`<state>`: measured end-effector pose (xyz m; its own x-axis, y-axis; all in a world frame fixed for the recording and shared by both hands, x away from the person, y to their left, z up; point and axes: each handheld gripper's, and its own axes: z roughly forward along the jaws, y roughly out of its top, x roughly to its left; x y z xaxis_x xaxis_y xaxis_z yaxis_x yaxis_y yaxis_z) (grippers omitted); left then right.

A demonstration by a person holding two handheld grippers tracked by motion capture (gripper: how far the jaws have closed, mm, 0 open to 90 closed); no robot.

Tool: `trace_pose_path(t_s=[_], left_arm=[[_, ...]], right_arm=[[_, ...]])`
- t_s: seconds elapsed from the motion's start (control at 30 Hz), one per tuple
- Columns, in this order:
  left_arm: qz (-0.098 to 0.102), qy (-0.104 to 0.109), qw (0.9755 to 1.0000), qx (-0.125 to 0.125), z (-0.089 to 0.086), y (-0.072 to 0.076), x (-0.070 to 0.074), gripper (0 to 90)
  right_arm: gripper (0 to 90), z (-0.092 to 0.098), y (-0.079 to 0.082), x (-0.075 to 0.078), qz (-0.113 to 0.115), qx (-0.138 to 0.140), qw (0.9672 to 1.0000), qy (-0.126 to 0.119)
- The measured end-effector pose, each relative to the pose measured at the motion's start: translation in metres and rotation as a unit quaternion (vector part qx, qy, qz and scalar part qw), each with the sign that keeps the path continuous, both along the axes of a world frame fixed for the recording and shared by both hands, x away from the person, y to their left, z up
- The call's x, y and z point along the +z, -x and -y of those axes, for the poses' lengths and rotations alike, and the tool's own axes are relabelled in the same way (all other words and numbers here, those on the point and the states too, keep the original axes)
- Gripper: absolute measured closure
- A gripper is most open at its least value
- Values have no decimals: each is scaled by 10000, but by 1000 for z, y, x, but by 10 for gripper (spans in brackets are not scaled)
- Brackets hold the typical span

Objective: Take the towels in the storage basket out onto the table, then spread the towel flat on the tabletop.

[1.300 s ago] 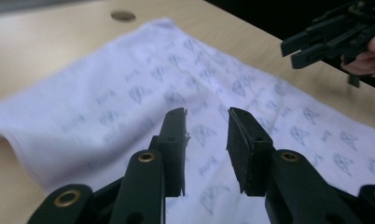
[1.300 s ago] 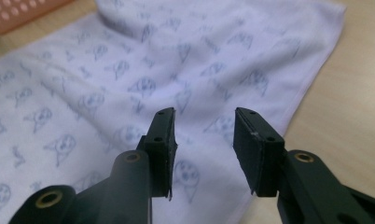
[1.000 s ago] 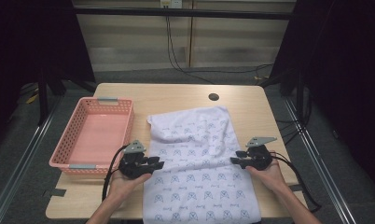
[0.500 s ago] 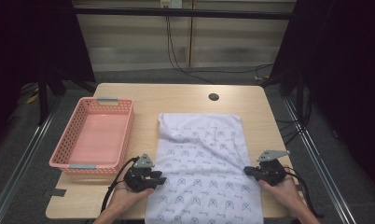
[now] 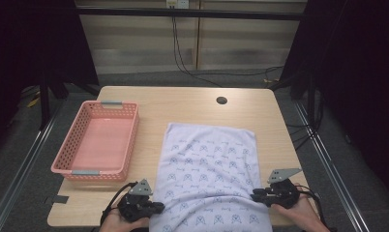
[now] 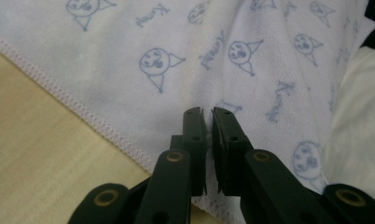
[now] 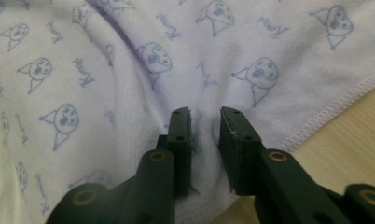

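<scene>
Two tongs are seen at the lower edge of the high view, one at each side of a pale lilac printed towel (image 5: 209, 174). The towel is spread flat on the wooden surface (image 5: 192, 104), occupying the lower centre of the frame, with its near end hanging over the surface's near edge. The left tongs (image 5: 156, 208) are held at the towel's lower left edge; their jaws have just been closing and are seen in the left gripper view (image 6: 207, 122) nearly pressed together, pinching a fold of the cloth. The right tongs (image 5: 254, 195) are held at the towel's lower right edge; their jaws have just been opening and are seen in the right gripper view (image 7: 204, 123) slightly parted, with a bunched ridge of cloth gripped between them. A pink basket (image 5: 62, 162) is placed at the left of the frame, apart from the towel.
</scene>
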<state>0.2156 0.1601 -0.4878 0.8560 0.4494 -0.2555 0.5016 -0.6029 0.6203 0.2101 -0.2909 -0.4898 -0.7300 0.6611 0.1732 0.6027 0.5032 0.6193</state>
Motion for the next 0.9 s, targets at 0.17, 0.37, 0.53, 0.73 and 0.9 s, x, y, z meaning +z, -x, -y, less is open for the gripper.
trace_pose_path(t_s=[0.17, 0.37, 0.53, 0.73, 0.9], left_arm=[[186, 485, 9986, -41, 8, -10, 9, 676], [502, 556, 9961, 457, 27, -71, 9, 665], [503, 459, 9956, 637, 39, -100, -4, 677], [600, 89, 9970, 481, 39, -91, -10, 770], [731, -6, 9960, 523, 36, -77, -10, 827]], right_arm=[[616, 4, -1, 11, 411, -371, 9980, -311], [530, 3, -42, 7, 693, -825, 9940, -164], [531, 0, -71, 1, 739, -876, 9934, -80], [662, -6, -75, -9, 686, -766, 9944, 253], [878, -6, -65, -8, 672, -770, 9945, 242]])
